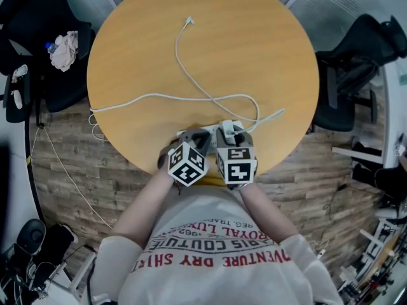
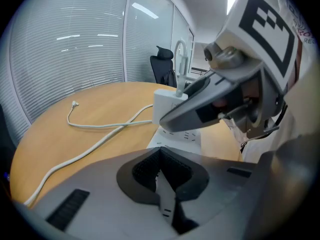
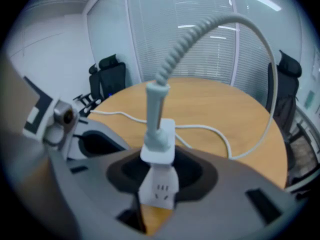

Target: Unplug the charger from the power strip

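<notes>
A white power strip (image 1: 205, 130) lies near the front edge of the round wooden table (image 1: 254, 56). My left gripper (image 1: 194, 138) is shut on the strip's near end, and a thin white edge of the strip (image 2: 177, 136) shows between its pads. A white charger (image 1: 229, 126) stands plugged into the strip, and its ribbed cable (image 3: 210, 26) arches up and away. My right gripper (image 1: 227, 132) straddles the charger (image 3: 159, 149). Its dark pads sit close on either side, and I see no firm press. In the left gripper view one right finger (image 2: 200, 101) lies along the charger (image 2: 164, 106).
A long white cable (image 1: 184, 68) loops over the table and ends in a small plug (image 1: 189, 21) at the far side. Black office chairs stand left (image 1: 38, 56) and right (image 1: 356, 68). The left chair carries a crumpled cloth (image 1: 63, 49). Glass walls with blinds lie beyond.
</notes>
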`<action>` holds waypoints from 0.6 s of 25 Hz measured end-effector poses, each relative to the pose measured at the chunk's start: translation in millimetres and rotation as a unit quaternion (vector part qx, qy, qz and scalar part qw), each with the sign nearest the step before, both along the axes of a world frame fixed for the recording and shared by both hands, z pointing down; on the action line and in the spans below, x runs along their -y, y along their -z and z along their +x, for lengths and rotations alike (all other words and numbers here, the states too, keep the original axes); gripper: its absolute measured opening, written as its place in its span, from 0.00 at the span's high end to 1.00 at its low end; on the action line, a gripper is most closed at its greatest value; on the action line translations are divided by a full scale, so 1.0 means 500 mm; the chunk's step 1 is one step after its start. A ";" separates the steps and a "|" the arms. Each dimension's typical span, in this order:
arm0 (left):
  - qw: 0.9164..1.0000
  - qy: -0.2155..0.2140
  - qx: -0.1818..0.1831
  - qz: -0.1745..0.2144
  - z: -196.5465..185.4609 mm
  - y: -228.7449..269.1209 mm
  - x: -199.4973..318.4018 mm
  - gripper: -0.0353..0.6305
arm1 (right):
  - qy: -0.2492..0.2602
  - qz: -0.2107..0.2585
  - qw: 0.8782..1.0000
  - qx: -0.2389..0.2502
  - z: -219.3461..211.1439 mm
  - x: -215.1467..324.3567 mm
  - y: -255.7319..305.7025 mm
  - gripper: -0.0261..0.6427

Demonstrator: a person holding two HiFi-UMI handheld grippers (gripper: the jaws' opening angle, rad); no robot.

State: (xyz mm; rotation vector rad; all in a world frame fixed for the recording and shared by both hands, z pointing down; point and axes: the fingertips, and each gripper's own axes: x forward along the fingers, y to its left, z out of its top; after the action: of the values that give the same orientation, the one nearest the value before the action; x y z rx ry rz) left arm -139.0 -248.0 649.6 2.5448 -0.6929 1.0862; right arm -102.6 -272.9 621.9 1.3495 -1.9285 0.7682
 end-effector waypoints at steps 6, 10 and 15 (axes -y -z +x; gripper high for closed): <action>1.000 0.000 0.002 0.003 -0.002 -0.003 -0.001 0.90 | 0.015 0.021 1.000 0.000 0.002 0.013 0.044 0.72; 1.000 0.002 0.001 0.003 -0.001 -0.005 -0.003 0.90 | 0.019 0.027 0.999 0.011 0.017 0.013 0.059 0.72; 0.998 0.058 -0.021 0.004 -0.017 0.004 0.012 0.90 | 0.036 0.062 0.997 0.027 0.015 0.023 0.119 0.72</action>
State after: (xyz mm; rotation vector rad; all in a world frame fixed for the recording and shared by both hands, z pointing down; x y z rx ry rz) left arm -147.5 -254.0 647.5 2.4914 -0.8238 0.9912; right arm -95.2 -284.6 562.2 1.3361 -2.0860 0.6668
